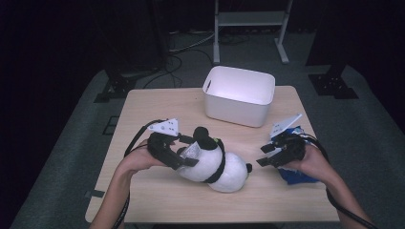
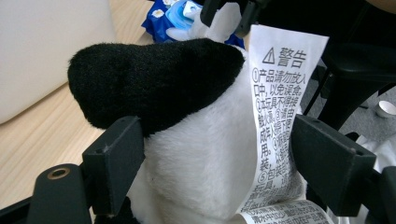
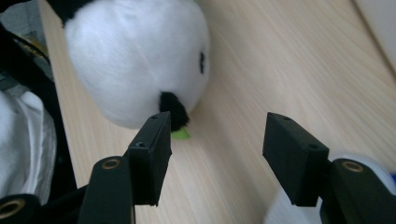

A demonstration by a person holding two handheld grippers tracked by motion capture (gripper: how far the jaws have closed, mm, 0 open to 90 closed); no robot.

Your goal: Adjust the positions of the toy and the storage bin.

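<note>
A black-and-white panda plush (image 1: 215, 162) lies on its side on the wooden table (image 1: 157, 109), head toward the right. My left gripper (image 1: 187, 150) is shut on the plush's left end; in the left gripper view (image 2: 219, 168) its jaws press on white fur (image 2: 196, 154) and on a printed paper tag (image 2: 275, 116) below a black limb. My right gripper (image 1: 263, 155) hovers just right of the panda's head, open. In the right gripper view (image 3: 217, 140) only bare table lies between the jaws, with the white head (image 3: 135, 60) beyond the left one.
A white rectangular bin (image 1: 234, 112) stands at the table's back centre. A blue printed package (image 1: 296, 176) lies under the right hand near the right edge. Past the table are a white stand (image 1: 250, 19) and cables on grey floor.
</note>
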